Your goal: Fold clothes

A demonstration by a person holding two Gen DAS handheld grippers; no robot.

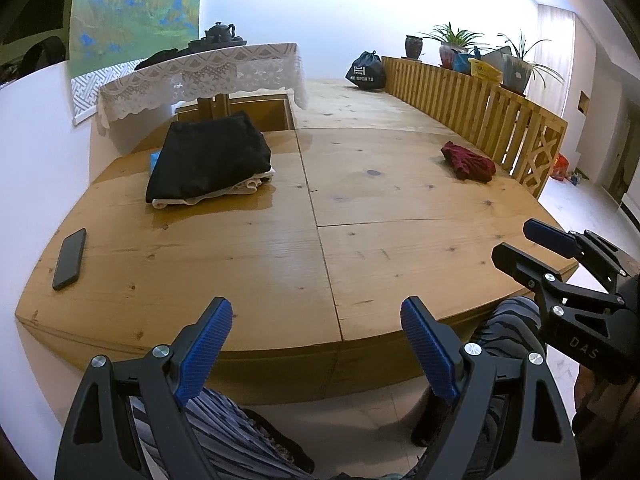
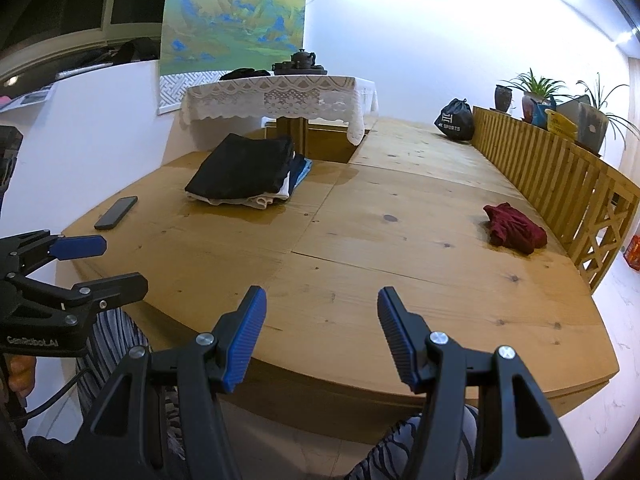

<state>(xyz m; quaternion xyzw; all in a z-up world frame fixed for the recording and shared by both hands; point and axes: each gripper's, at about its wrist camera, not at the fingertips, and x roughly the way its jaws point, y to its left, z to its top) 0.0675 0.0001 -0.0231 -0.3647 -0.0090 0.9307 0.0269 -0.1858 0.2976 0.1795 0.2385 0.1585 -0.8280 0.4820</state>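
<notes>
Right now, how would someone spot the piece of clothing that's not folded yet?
Start at the wooden platform and follow its slatted railing on the right. Just beside the railing lies the red garment, alone. Unlike the neat folded stack on the left, it is a crumpled dark red heap.

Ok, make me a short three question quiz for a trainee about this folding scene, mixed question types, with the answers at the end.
1. True or false: the crumpled dark red garment already lies on the folded stack topped by a black garment.
2. Multiple choice: what lies on the wooden platform nearest the stack? A) the flat black phone B) a pair of scissors C) a white mug
3. Fill in: the left gripper and the right gripper both stand ____ with nothing between their blue pads.

Key: 1 false, it lies apart, near the slatted wooden railing; 2 A; 3 open.
</notes>
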